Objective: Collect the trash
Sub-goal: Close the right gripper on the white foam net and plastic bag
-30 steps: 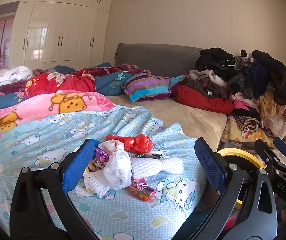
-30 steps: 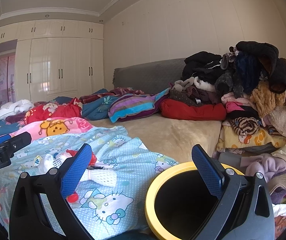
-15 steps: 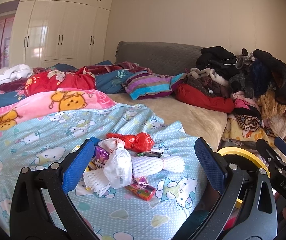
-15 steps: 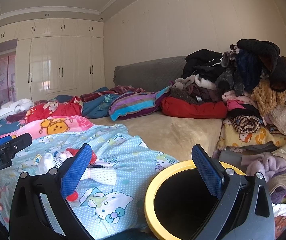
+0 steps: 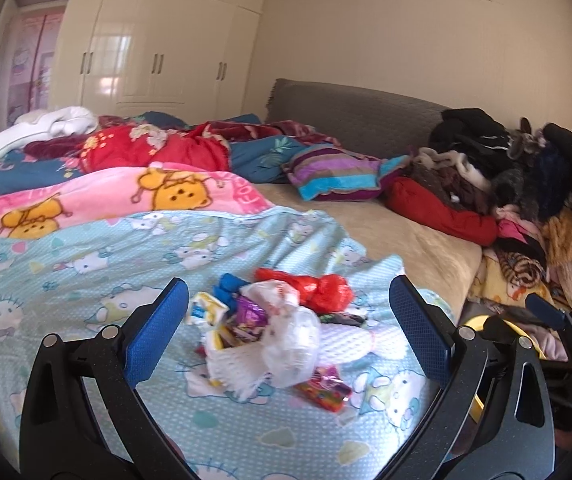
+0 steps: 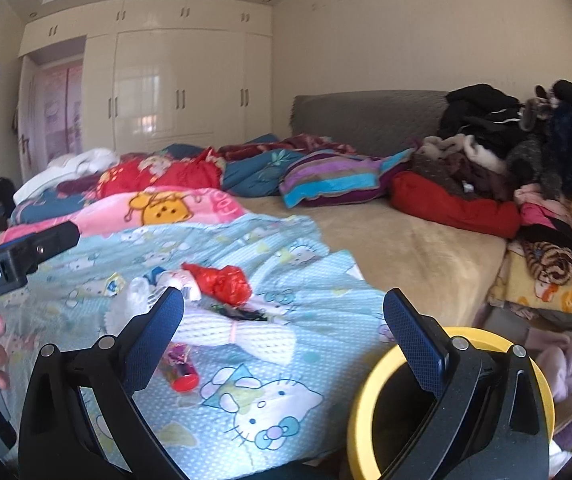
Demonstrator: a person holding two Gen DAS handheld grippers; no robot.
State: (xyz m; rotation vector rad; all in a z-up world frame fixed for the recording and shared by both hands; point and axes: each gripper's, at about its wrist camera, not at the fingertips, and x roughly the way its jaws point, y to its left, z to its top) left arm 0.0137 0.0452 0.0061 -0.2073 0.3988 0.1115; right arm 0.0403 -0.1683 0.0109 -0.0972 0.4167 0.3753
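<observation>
A small heap of trash lies on the light blue cat-print blanket (image 5: pixel 86 264): a clear plastic bag (image 5: pixel 292 340), a white foam net (image 5: pixel 350 340), a red plastic bag (image 5: pixel 318 290) and bright candy wrappers (image 5: pixel 324 390). My left gripper (image 5: pixel 288 300) hovers open just in front of the heap, which shows between its blue pads. In the right wrist view the red bag (image 6: pixel 226 282), foam net (image 6: pixel 238 334) and a red wrapper (image 6: pixel 180 368) lie ahead-left. My right gripper (image 6: pixel 284 312) is open and empty, above the bed edge beside a yellow-rimmed black bin (image 6: pixel 362 412).
Folded quilts (image 5: pixel 158 148) and a striped pillow (image 5: pixel 334 172) fill the far bed. A tall pile of clothes (image 6: pixel 546 168) stands at the right. A bare beige mattress area (image 6: pixel 406 248) lies between. The bin's rim (image 5: pixel 473 321) sits beside the bed corner.
Both grippers have shifted left and closer to the trash heap. In the right wrist view the bin has slid towards the right edge. Both stay open.
</observation>
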